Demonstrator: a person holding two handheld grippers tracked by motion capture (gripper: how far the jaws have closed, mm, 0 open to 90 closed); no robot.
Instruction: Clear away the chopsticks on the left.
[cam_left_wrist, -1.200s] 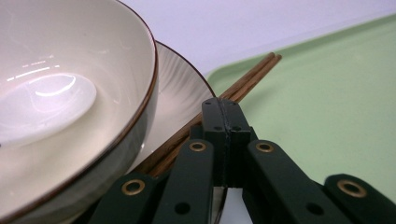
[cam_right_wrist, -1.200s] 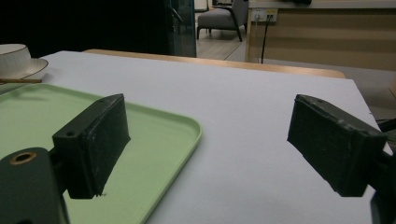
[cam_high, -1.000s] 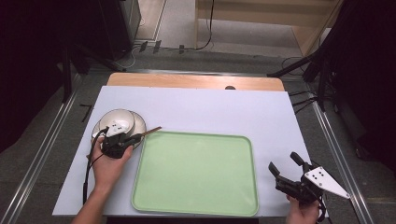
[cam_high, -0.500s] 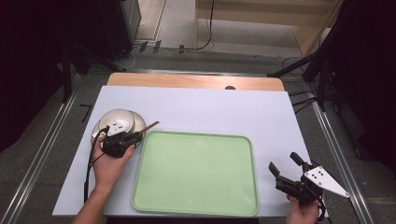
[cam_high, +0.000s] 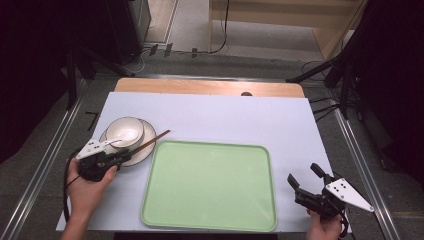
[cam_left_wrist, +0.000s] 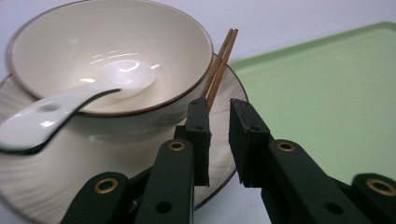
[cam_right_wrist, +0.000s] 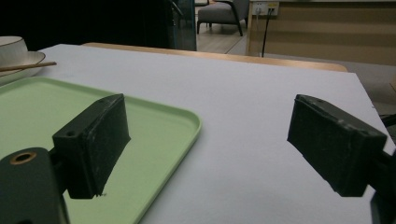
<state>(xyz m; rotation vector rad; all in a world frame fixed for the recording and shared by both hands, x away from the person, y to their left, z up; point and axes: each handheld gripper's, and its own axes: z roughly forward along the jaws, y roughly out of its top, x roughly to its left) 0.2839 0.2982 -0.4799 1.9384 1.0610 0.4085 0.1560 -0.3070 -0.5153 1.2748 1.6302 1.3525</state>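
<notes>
The left tool (cam_left_wrist: 218, 135), parted narrowly and empty just short of the chopsticks (cam_left_wrist: 217, 65) on the plate (cam_left_wrist: 56, 177), should pinch both sticks together, while the right tool (cam_high: 310, 186) waits released.

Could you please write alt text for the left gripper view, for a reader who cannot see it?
The left gripper, its two black jaws slightly apart with nothing between them, sits at the rim of a cream plate. On the plate stands a bowl holding a white spoon, with brown chopsticks lying beside the bowl. A green tray lies to the right.
</notes>
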